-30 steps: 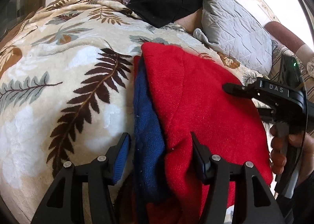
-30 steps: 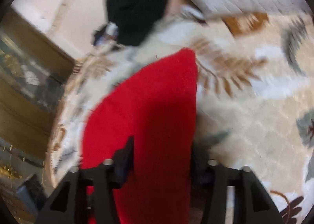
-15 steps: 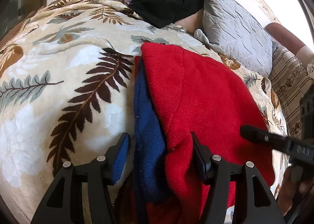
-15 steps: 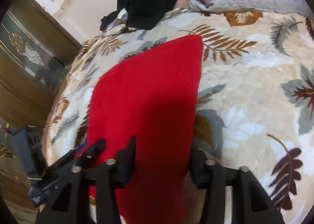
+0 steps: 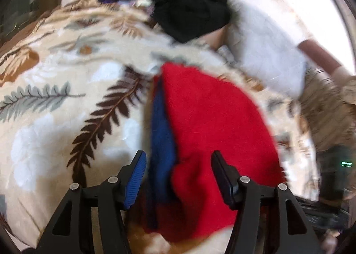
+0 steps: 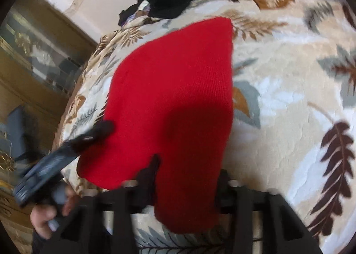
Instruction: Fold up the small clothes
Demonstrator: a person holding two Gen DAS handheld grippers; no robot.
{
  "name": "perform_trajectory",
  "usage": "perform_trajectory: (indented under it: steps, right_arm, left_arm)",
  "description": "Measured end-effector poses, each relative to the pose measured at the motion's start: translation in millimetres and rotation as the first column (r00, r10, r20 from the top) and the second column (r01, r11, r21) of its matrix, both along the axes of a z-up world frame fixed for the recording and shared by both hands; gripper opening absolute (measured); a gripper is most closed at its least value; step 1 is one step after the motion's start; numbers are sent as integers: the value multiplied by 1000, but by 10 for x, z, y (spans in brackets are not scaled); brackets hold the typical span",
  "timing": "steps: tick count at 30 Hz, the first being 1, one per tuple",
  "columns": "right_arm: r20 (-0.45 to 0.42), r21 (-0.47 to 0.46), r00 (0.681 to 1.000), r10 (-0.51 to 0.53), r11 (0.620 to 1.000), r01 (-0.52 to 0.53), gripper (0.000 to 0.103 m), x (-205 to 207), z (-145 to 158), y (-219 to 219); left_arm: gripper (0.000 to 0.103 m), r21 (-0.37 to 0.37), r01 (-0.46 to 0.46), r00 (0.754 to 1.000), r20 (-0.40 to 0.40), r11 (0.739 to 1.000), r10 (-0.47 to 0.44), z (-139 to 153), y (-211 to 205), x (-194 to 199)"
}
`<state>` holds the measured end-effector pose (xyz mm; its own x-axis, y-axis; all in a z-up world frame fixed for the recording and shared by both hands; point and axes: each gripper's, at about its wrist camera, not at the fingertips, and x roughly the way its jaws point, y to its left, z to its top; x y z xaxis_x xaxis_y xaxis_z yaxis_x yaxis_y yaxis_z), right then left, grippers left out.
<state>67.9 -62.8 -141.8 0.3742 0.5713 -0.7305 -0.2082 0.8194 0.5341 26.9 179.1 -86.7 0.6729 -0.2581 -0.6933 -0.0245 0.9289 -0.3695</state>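
A red knit garment (image 5: 213, 120) lies folded on the leaf-print blanket (image 5: 55, 120), with a blue layer (image 5: 161, 129) showing along its left edge. My left gripper (image 5: 179, 166) stands open over the garment's near end. The blue edge and red cloth lie between its fingers, and the pads do not press on them. In the right wrist view the same red garment (image 6: 178, 89) runs towards my right gripper (image 6: 187, 176). Its near flap covers both fingertips, and the jaws stand wide apart on either side of it. The left gripper (image 6: 100, 130) appears blurred at the garment's left edge, held by a hand (image 6: 44, 220).
A heap of black clothes (image 5: 189, 7) lies at the far end of the bed beside a grey quilted pillow (image 5: 267, 53). A wooden cabinet with glass (image 6: 33, 53) stands past the bed's left side. The right tool's housing with a green light (image 5: 346, 163) is at the right edge.
The left view has drawn back and blurred. The right gripper has slid from the middle right of that view to its lower right edge. The right view has pulled back, and the left gripper entered it.
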Motion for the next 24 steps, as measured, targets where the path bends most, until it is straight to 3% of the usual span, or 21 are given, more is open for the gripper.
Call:
perform_trajectory:
  steps: [2,3,4,6,9,14,21,24]
  right_arm:
    - [16,1,1000,-1,1000,1,70,-48,15,-20]
    - [16,2,1000,0,1000,0,70,-65,18,-21]
    - [16,6,1000,-1,1000,0,70,-80,32,-18]
    - [15,18,1000,-2,1000,2,70,-129,53,-43]
    - [30,17,999,-11,1000,11,70,-213,91,-100]
    - [26,22,999,-32,999,31,70,-351,85,-220]
    - [41,22,998,-41,999,40,70,-585,57,-352]
    - [38,24,998,-47,999,46,70,-656,28,-409]
  left_arm:
    - [67,61,12,1000,9,998,-12,-31,-58,-107]
    - [67,123,20,998,-56,992,-13,-178,-94,-69]
    - [66,133,27,994,-113,991,-12,-314,-86,-26]
    - [65,94,8,995,-95,996,1,-376,-23,-36]
    - [64,134,17,996,-85,991,-6,-330,-77,-31]
    - [65,75,7,996,-84,997,-1,-375,7,-2]
    - [66,78,6,998,-59,997,-1,-379,-21,-83]
    - [66,46,-8,998,-61,999,11,-360,16,-95]
